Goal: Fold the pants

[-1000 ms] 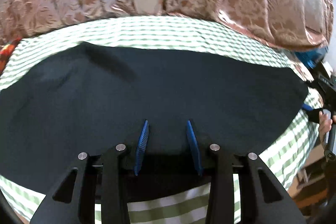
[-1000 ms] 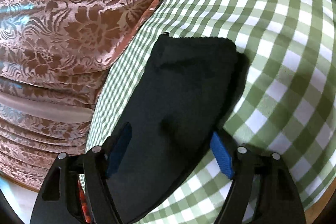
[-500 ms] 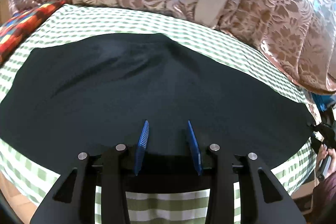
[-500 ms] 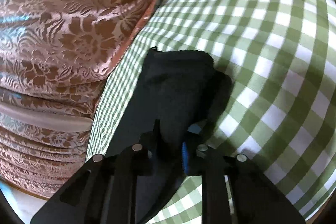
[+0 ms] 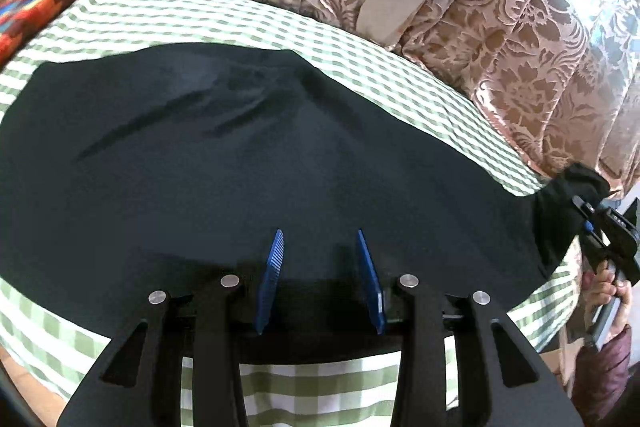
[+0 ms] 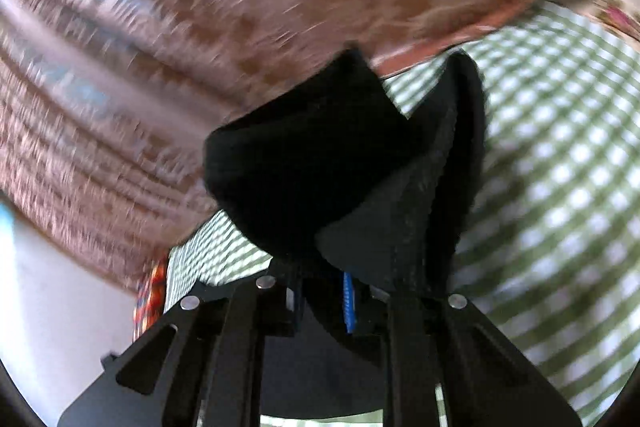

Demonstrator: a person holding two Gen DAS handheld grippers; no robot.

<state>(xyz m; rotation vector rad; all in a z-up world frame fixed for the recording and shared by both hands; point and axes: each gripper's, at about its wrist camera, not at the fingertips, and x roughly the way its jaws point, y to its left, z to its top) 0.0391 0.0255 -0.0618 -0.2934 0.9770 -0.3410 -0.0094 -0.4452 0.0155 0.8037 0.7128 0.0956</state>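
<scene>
Black fabric: the pants (image 5: 248, 179) lie spread across a surface under a green-and-white checked cloth (image 5: 224, 23), their left end cut off by the left wrist view's edge. No label, brand or writing can be read anywhere.

Left gripper (image 5: 320, 279): blue pads (image 5: 272, 279) stand apart over the near edge of the pants; whether they touch the cloth cannot be told, as the black fabric and black gripper body merge.

Right gripper (image 6: 324, 301): its jaws have just been closing and are now clamped on the hem end of the pants, which bunches up in front of the lens and hides most of the pads. That view is heavily motion-blurred.

Left wrist view alone shows the right gripper (image 5: 588, 223) from outside, lifting the far leg end off the checked cloth, with the person's hand (image 5: 612, 291) and a dark sleeve (image 5: 600, 367) below it, partly cut off.

Behind: brown floral curtain (image 5: 500, 27); multicoloured fabric (image 5: 36, 7) at upper left, unidentifiable.
</scene>
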